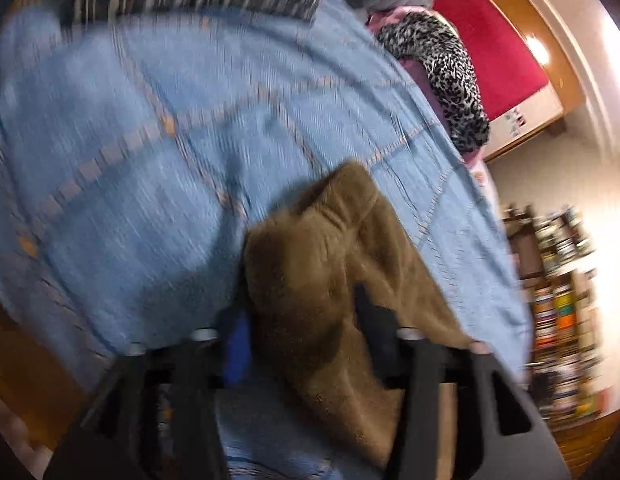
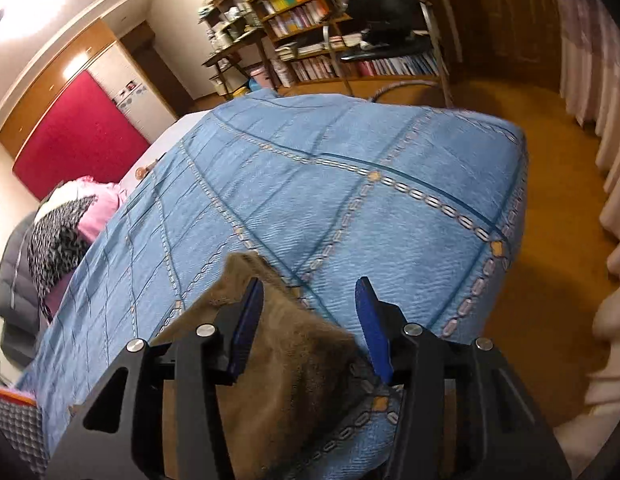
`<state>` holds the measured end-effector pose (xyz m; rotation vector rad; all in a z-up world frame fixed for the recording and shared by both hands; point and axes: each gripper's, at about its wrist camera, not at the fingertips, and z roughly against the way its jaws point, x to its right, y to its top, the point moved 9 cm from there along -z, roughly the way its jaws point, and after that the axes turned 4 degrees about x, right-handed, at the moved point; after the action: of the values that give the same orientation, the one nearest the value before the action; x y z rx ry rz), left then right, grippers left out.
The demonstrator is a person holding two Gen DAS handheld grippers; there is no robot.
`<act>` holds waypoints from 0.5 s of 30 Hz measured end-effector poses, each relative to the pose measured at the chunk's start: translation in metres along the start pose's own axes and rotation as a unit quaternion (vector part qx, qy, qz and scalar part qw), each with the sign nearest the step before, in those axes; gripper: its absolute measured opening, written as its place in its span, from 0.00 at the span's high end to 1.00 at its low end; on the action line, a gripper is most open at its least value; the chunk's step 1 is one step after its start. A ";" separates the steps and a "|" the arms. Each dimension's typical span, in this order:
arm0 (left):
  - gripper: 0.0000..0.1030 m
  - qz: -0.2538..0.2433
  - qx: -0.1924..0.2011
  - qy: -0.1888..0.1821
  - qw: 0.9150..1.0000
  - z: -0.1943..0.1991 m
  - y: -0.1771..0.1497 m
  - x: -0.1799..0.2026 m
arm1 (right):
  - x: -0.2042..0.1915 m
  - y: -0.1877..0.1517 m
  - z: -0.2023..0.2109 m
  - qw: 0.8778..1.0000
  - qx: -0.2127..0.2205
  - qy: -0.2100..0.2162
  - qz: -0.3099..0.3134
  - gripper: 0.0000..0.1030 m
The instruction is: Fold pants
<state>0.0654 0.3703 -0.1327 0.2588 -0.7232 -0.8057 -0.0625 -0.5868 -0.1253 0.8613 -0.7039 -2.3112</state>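
Brown fuzzy pants (image 1: 329, 280) lie on a bed covered by a light blue quilted bedspread (image 1: 150, 140) with a pattern of pale chain-like lines. In the blurred left wrist view, the left gripper (image 1: 302, 332) has the brown fabric bunched up between its fingers, but I cannot tell whether the jaws are pressed onto it. In the sharper right wrist view, the right gripper (image 2: 310, 328) has its blue-padded jaws standing wide apart; a corner of the pants (image 2: 270, 340) lies between them, draped against the left finger, with bedspread (image 2: 349, 200) showing by the right finger. A heap of clothes sits at the bed's far side, including a black-and-white leopard-print garment (image 2: 58, 240) and a pink one (image 2: 102, 208). Beyond the bed stand a crowded wooden bookshelf (image 2: 329, 20), a red panel (image 2: 78, 132) on the wall, and a brown floor (image 2: 549, 260).
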 end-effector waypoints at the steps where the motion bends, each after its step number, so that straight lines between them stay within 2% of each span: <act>1: 0.39 -0.018 0.016 0.008 1.000 0.006 0.003 0.003 | -0.011 -0.003 -0.002 1.000 -0.001 0.003 0.018 0.52; 5: 0.36 -0.074 0.063 0.028 0.995 0.031 0.008 0.018 | -0.062 -0.028 -0.021 0.996 -0.024 0.028 0.083 0.52; 9: 0.36 -0.116 0.078 0.027 0.990 0.034 0.004 0.042 | -0.127 -0.061 -0.038 0.987 -0.058 0.090 0.119 0.52; 13: 0.36 -0.197 0.069 0.007 0.978 0.021 -0.013 0.084 | -0.197 -0.091 -0.052 0.973 -0.093 0.154 0.147 0.52; 15: 0.36 -0.226 0.057 0.000 0.973 0.009 -0.022 0.100 | -0.233 -0.111 -0.056 0.961 -0.116 0.186 0.166 0.52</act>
<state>0.0939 0.2824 -0.0881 0.5387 -0.7217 -1.1969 0.0882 -0.3706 -0.1382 0.9504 -0.3693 -1.8216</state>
